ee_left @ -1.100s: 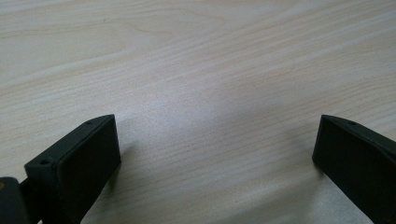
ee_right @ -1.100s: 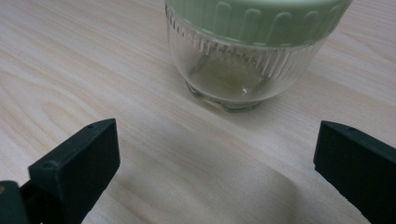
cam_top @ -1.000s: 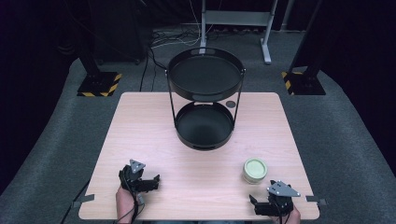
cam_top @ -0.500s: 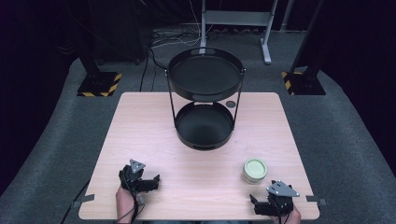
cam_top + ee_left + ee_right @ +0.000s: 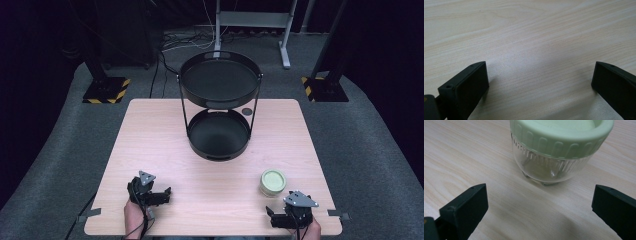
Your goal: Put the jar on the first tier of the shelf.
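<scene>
A small clear glass jar with a pale green ribbed lid [image 5: 272,182] [image 5: 556,147] stands upright on the wooden table [image 5: 150,135] near its front right. My right gripper [image 5: 279,216] [image 5: 539,207] rests just in front of the jar, open, with the jar beyond its jaws and nothing between them. My left gripper [image 5: 162,194] [image 5: 540,85] lies at the front left, open over bare wood. A black two-tier round tray stand [image 5: 220,80] rises at the table's back middle, both tiers bare.
A dark round spot [image 5: 246,111] sits on the table behind the stand. Beyond the table are black stands with yellow-black striped bases [image 5: 106,91], cables on the floor and a grey metal frame [image 5: 252,20]. Grey carpet surrounds the table.
</scene>
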Demonstrator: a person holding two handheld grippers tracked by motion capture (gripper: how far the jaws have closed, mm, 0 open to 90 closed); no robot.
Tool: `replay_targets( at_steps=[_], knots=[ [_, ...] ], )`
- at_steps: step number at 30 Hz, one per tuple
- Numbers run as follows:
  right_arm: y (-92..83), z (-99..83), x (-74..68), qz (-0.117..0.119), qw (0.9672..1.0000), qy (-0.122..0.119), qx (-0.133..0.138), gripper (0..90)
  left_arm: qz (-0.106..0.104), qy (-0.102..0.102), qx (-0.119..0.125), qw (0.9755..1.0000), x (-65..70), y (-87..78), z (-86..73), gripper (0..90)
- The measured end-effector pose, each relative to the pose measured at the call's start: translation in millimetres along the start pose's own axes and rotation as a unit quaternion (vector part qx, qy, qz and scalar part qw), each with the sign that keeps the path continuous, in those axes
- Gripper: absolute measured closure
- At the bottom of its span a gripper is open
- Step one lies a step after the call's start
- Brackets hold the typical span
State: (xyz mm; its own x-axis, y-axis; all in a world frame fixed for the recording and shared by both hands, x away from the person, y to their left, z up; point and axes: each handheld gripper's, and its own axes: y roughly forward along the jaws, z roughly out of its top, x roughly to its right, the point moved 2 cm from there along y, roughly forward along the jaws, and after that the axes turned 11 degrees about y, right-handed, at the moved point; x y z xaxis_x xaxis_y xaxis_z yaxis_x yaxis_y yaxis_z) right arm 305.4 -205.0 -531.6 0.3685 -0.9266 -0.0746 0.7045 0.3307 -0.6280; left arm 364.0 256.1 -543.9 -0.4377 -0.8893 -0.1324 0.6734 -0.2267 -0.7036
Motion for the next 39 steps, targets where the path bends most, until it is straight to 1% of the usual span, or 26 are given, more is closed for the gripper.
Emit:
replay_targets(
  at_steps=[12, 21, 28, 33, 39],
  knots=[
    [1.1, 15.3, -0.4, 0.003, 1.0, -0.002, 0.006, 0.0, 0.0, 0.0, 0.0, 1.0, 0.0, 0.0, 0.0, 0.5],
    [4.2, 27.5, -1.0, 0.005, 0.9998, -0.011, 0.013, 0.0, 0.0, 0.0, 0.0, 1.0, 0.0, 0.0, 0.0, 0.6],
    [7.2, 36.0, -2.8, 0.002, 0.9997, -0.015, 0.018, 0.0, 0.0, 0.0, 0.0, 1.0, 0.1, 0.0, 0.0, 0.6],
    [12.5, 40.6, -1.2, 0.0, 0.9998, -0.013, 0.013, 0.0, 0.0, 0.0, 0.0, 1.0, 0.0, 0.0, 0.0, 0.6],
    [18.1, 46.4, -0.2, -0.005, 0.9998, -0.016, 0.005, 0.0, 0.0, 0.0, 0.0, 1.0, 0.0, 0.1, 0.0, 0.6]
  ],
)
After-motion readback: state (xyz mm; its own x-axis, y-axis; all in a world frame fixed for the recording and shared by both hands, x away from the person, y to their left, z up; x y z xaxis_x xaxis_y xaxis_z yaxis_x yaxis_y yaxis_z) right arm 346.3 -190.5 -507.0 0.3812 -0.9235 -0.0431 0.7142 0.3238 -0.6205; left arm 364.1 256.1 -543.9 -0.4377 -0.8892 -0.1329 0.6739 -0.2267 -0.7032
